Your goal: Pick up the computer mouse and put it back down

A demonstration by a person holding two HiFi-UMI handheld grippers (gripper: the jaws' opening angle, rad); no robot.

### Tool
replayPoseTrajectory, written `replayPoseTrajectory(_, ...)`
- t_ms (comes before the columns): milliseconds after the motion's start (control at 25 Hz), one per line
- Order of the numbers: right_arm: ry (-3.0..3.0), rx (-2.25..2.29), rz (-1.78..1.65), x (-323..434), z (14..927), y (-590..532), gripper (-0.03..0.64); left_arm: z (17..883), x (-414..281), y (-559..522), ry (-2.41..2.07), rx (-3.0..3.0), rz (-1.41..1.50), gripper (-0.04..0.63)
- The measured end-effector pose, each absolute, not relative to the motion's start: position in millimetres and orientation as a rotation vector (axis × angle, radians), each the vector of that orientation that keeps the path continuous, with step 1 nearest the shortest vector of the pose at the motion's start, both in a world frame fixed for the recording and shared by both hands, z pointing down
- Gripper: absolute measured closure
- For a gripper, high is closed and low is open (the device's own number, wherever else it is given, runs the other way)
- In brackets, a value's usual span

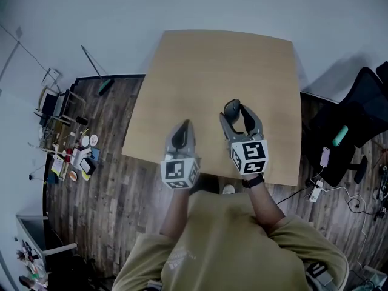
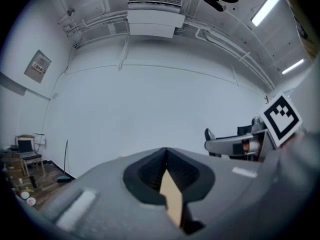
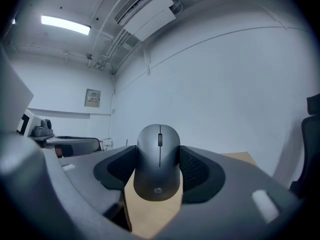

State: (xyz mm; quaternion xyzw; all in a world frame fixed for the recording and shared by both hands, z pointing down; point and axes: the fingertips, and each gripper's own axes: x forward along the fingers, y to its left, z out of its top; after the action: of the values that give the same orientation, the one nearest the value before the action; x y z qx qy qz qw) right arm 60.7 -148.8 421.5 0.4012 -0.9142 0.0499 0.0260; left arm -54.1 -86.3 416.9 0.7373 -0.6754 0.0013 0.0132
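Pale wood forms the table (image 1: 200, 59), which stands on a dark plank floor (image 1: 109, 180). A black office chair (image 1: 364, 96) sits to its right, with a white power strip (image 1: 316, 190) and cables on the floor nearby. The huddle of small items (image 1: 73, 153) on the left is too small to name. The left gripper (image 2: 166, 151) has its jaws pressed together on nothing. The right gripper (image 3: 159, 149) clasps the computer mouse (image 3: 158, 169) by its sides, seemingly held clear above the tabletop. The mouse is matte dark grey, scroll wheel uppermost, with a small logo near its tail.
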Motion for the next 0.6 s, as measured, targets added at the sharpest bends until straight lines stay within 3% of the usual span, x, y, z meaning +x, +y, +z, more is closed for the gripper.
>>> replayPoseTrajectory(600,-2.753,0.992,0.225,-102.8,474.2,-156.6,0.342,441.8,-190.4,-101.4,-2.122,2.186,0.022,0.594)
